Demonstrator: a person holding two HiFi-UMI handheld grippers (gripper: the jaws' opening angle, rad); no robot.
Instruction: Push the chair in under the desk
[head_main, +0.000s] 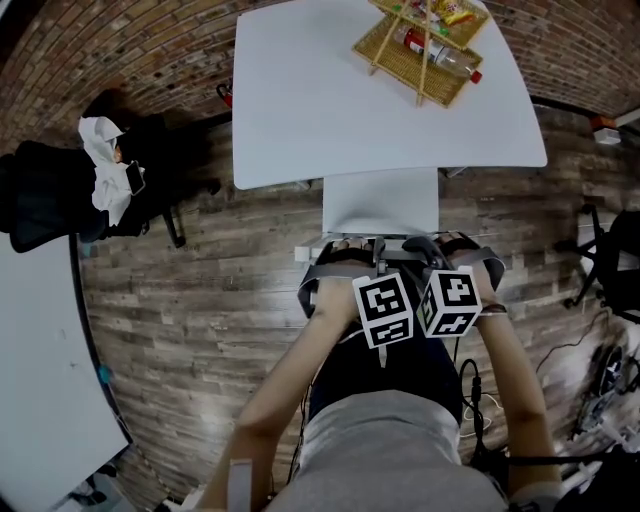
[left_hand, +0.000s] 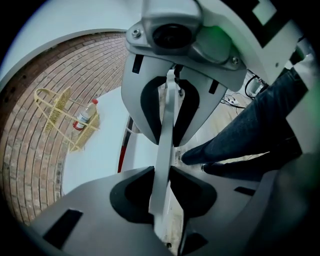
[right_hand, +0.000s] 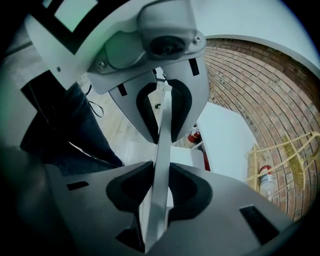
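– Both tongs, left gripper (left_hand: 165, 155) and right gripper (right_hand: 161, 150), pinch the chair (left_hand: 169, 100) by its thin white back; their own views show it.
– Only the head view shows its seat at the desk (head_main: 320, 110) edge.

No legible text or numbers anywhere; red label on the bottle (head_main: 445, 58) too small.

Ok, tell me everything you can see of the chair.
The chair is white, smooth and plastic-looking, with a flat seat and a thin back. It stands upright on the wooden floor, seat front just under the edge of the white desk. The left gripper and right gripper each pinch the back's top edge between their fingers, side by side.
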